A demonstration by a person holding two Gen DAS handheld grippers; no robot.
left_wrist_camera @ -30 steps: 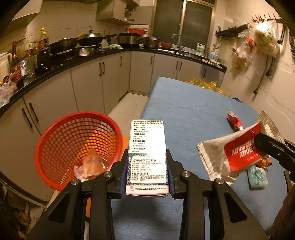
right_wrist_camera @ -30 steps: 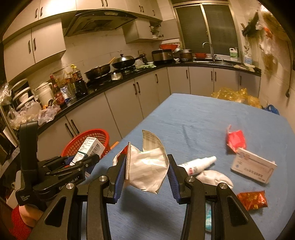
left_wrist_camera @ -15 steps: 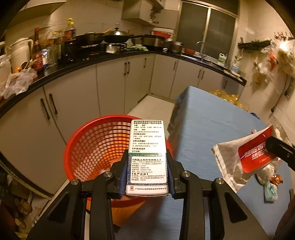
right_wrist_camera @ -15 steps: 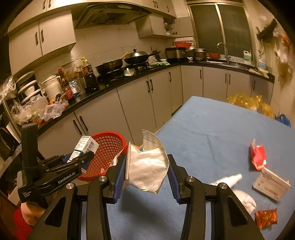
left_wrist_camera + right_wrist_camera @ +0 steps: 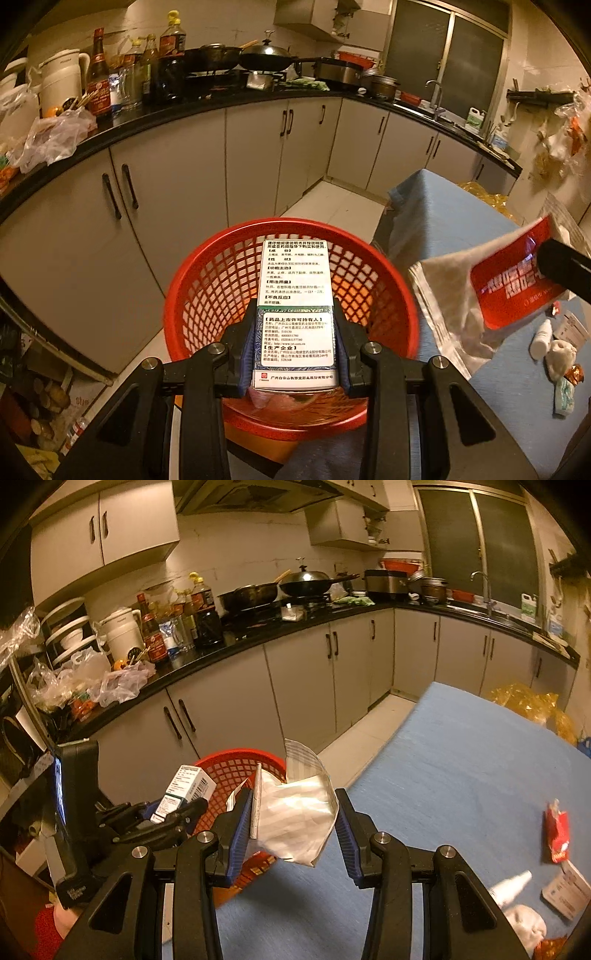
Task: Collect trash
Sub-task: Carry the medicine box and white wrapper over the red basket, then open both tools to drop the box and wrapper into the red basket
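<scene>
You had the left gripper (image 5: 295, 341) clamped on a white medicine box (image 5: 295, 291), its blue-padded fingers (image 5: 248, 341) pressed against both long sides, and the box stood out over the mouth of the red mesh basket (image 5: 221, 280) on the floor beside the tabletop (image 5: 436, 218). Some crumpled trash showed at the basket's bottom, under the box. Your right gripper (image 5: 293, 821) held a crumpled white wrapper (image 5: 295, 819) between its fingers (image 5: 242, 821); the left pad touched the wrapper's edge, but you could not tell whether the right pad touched it. From the left wrist view the wrapper's red printed face (image 5: 517, 280) hung just beside the basket rim, above the tabletop's corner. On the blue tabletop lay a small red packet (image 5: 557, 834), a white tube (image 5: 511, 884), a flat white box (image 5: 567, 890) and a crumpled tissue (image 5: 528, 923), well apart from both grippers.
</scene>
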